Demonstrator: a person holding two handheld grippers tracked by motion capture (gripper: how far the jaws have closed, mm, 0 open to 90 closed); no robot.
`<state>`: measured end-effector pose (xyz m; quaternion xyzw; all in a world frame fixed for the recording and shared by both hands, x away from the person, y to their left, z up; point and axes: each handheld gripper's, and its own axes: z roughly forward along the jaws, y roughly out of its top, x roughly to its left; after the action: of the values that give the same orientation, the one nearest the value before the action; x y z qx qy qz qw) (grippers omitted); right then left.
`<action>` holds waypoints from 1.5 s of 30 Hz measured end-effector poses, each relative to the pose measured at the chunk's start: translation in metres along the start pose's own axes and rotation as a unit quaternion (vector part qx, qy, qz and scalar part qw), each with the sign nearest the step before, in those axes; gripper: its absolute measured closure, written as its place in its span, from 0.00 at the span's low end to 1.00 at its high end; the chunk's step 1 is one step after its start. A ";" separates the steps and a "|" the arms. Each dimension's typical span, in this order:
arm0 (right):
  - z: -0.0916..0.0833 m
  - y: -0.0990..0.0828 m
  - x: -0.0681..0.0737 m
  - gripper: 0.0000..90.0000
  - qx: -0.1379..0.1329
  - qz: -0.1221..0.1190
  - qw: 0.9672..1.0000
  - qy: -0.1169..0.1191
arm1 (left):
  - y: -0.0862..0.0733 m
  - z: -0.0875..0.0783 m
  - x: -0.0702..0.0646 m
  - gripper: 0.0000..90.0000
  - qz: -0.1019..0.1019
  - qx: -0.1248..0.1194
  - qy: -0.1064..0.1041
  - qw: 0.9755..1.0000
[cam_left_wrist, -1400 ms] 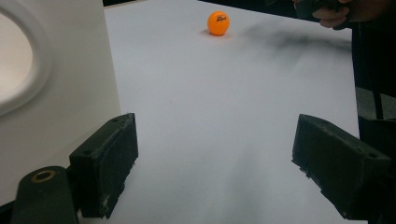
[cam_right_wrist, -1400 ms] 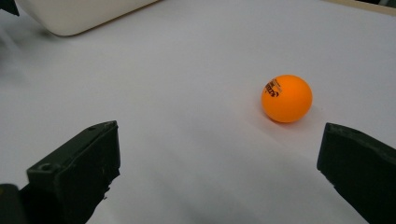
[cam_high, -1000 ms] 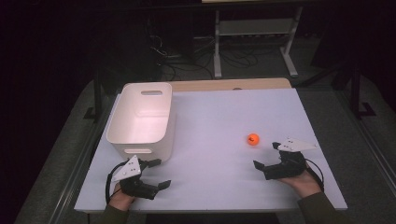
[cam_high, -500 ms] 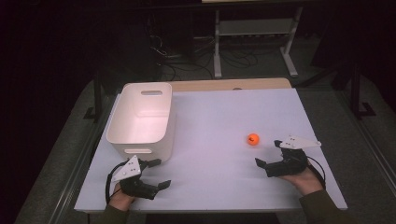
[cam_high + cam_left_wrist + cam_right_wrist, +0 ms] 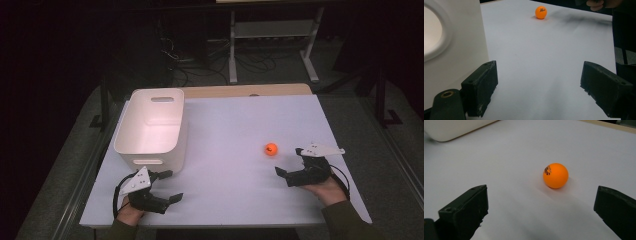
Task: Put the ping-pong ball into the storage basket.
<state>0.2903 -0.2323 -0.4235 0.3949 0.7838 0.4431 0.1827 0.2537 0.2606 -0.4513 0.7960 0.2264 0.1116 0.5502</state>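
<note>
A small orange ball (image 5: pixel 271 149) lies on the white table (image 5: pixel 235 120), right of centre. My right gripper (image 5: pixel 289 161) stands open just near and right of it, apart from it; in the right gripper view the ball (image 5: pixel 555 175) sits ahead of the wide-spread jaws of that gripper (image 5: pixel 540 212), a little right of their middle. At the front left, close to the near end of a white bin (image 5: pixel 152 127), my left gripper (image 5: pixel 172 185) stands open and empty. The left gripper view has the ball (image 5: pixel 541 12) far ahead and the bin's wall (image 5: pixel 451 42) beside the gripper (image 5: pixel 541 87).
The bin is a deep white tub with handle cutouts and nothing visible inside. A wooden strip (image 5: pixel 245 90) borders the table's far edge. Beyond it, in the dark, are a metal rack (image 5: pixel 272 30) and cables on the floor.
My right gripper has edged slightly to the right and away from me. The left gripper, the ball and the bin have stayed where they were.
</note>
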 end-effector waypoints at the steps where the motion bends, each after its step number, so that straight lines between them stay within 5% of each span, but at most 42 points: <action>1: 0.000 0.000 -0.001 0.00 0.000 0.000 1.000 0.000 | 0.000 0.000 0.000 0.16 0.000 0.000 0.000 1.000; 20: 0.003 0.000 -0.015 0.00 0.001 0.008 1.000 -0.016 | 0.000 0.000 0.000 0.16 0.000 0.000 0.001 1.000; 45: 0.012 0.004 -0.016 0.00 -0.002 0.011 1.000 -0.012 | 0.000 0.000 0.000 0.16 0.002 0.000 0.001 1.000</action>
<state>0.3094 -0.2372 -0.4275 0.4079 0.7764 0.4421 0.1881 0.2533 0.2604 -0.4513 0.7962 0.2259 0.1136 0.5497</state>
